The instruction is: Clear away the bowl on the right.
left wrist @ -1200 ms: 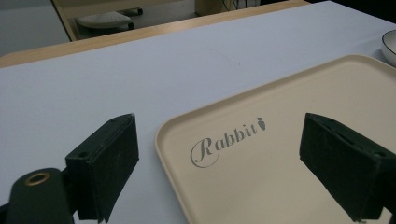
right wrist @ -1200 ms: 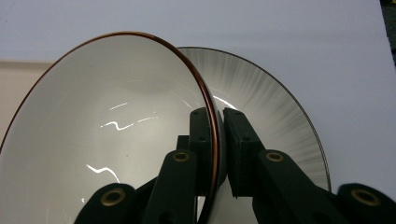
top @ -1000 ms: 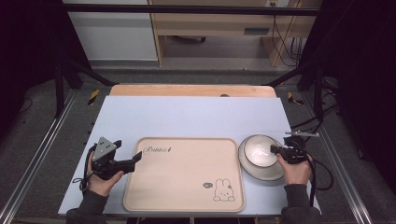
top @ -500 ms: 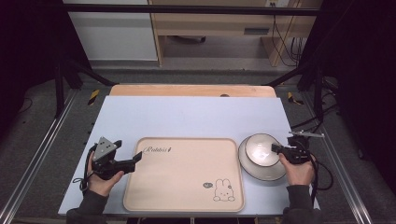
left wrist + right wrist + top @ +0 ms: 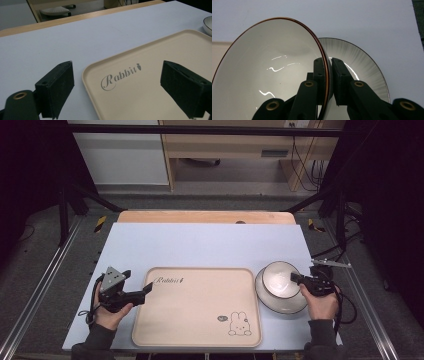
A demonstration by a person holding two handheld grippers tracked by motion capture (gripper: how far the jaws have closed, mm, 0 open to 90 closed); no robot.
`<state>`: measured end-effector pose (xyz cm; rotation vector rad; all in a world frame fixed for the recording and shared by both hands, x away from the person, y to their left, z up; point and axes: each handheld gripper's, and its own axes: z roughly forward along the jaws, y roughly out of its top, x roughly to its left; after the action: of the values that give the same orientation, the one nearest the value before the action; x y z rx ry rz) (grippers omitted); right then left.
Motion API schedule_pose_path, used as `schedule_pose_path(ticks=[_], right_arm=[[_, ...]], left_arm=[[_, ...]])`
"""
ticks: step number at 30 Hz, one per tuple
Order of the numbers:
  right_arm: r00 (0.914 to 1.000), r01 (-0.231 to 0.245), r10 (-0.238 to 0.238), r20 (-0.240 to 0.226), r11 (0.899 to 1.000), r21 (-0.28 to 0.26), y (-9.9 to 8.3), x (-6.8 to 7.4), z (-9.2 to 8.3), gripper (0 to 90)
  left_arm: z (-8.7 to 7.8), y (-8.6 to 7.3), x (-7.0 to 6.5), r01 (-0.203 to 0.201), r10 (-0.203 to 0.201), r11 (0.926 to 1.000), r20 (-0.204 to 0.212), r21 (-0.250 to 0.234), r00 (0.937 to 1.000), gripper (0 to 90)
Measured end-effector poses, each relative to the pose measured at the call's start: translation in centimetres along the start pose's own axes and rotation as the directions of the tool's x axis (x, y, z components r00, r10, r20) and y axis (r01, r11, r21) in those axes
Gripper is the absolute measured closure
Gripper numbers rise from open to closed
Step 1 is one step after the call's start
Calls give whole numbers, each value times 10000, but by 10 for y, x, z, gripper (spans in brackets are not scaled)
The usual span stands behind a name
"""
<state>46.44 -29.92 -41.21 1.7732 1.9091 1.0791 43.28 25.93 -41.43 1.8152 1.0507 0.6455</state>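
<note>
Right gripper (image 5: 329, 75) is clamped on the rim of a white bowl (image 5: 269, 67) with a brown edge, tipped up off a grey-rimmed plate (image 5: 364, 67) beneath it, near the worktop's (image 5: 200, 245) right edge. Left gripper (image 5: 117, 87) hangs wide apart, holding nothing, over the near-left corner of the beige Rabbit tray (image 5: 200, 305). Judged step: lifting the bowl off the plate. Next move likely needs a steady rim grip and a carry leftward onto the tray.
</note>
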Motion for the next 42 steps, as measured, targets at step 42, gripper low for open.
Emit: schedule_pose_path(ticks=[42], right_arm=[[9888,912,-961,-1146,9947,-473,12,47,-9,821]], left_arm=[[-1,0,-2,-163,163,9999,63,1,9998,112]])
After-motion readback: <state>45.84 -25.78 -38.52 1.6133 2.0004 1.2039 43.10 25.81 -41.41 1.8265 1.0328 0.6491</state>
